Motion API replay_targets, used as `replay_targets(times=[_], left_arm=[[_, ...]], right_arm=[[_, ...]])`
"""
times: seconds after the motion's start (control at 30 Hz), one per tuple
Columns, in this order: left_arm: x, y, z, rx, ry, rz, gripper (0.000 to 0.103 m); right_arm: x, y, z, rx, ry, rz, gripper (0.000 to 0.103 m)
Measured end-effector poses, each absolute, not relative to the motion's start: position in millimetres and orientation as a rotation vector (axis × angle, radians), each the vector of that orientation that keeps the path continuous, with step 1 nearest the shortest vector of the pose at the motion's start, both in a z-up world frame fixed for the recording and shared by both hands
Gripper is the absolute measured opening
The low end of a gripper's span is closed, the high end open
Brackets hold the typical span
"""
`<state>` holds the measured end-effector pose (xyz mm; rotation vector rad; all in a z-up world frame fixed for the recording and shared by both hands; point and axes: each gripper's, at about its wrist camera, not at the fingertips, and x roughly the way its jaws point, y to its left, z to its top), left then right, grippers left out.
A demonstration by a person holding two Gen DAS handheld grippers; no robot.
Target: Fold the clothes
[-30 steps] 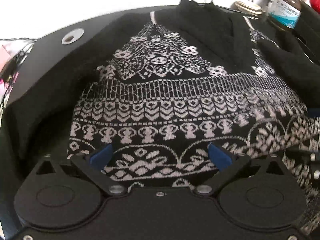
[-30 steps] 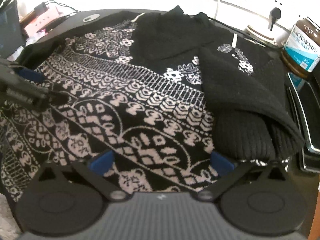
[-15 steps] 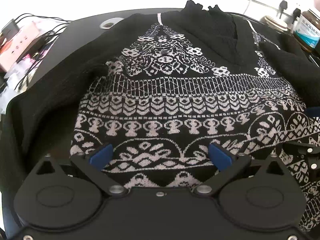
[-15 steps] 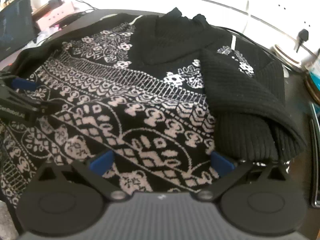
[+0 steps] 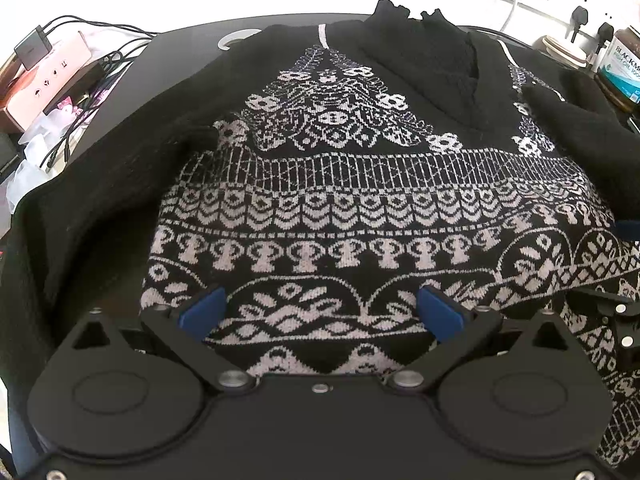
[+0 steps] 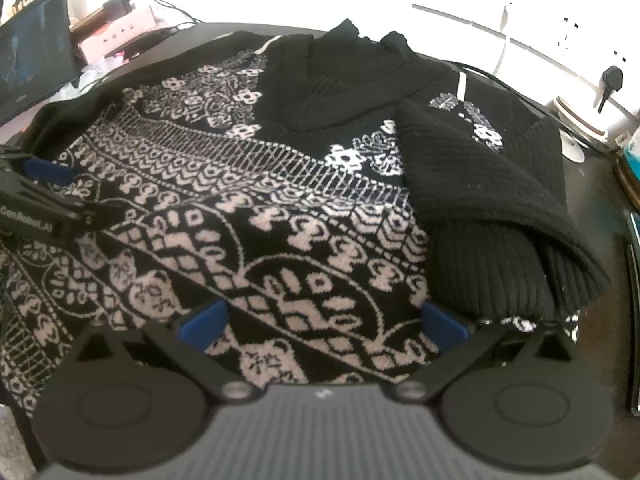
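As laid flat on the dark table:
Garment: black-and-cream patterned knit sweater (image 5: 340, 216), soft, limp, probably fairly heavy.
Hold: near hem.
Tongs: left gripper (image 5: 320, 312) and right gripper (image 6: 324, 322) both spread, empty.

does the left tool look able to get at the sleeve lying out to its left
Probably yes. The left tool is open over the sweater's hem, and the left sleeve lies spread flat beside it with nothing on top.

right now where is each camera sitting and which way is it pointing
Left wrist: on the left gripper, looking forward over the patterned sweater from its hem; own open blue fingers show, with the other gripper at right.
Right wrist: on the right gripper, over the same hem, facing the folded sleeve; own open fingers show.
Shared: the sweater, the supplement bottle.
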<state>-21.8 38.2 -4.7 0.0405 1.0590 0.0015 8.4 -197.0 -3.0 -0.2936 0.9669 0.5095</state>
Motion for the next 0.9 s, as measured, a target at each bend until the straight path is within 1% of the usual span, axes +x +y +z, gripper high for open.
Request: replay_targets(times=[0.9], left_arm=[[-16.5,37.6,-5.8,0.044,1.088,-0.004,0.103]], right_arm=[[5.7,-193.9,-2.5,-0.296,0.992,0.496,0.102]])
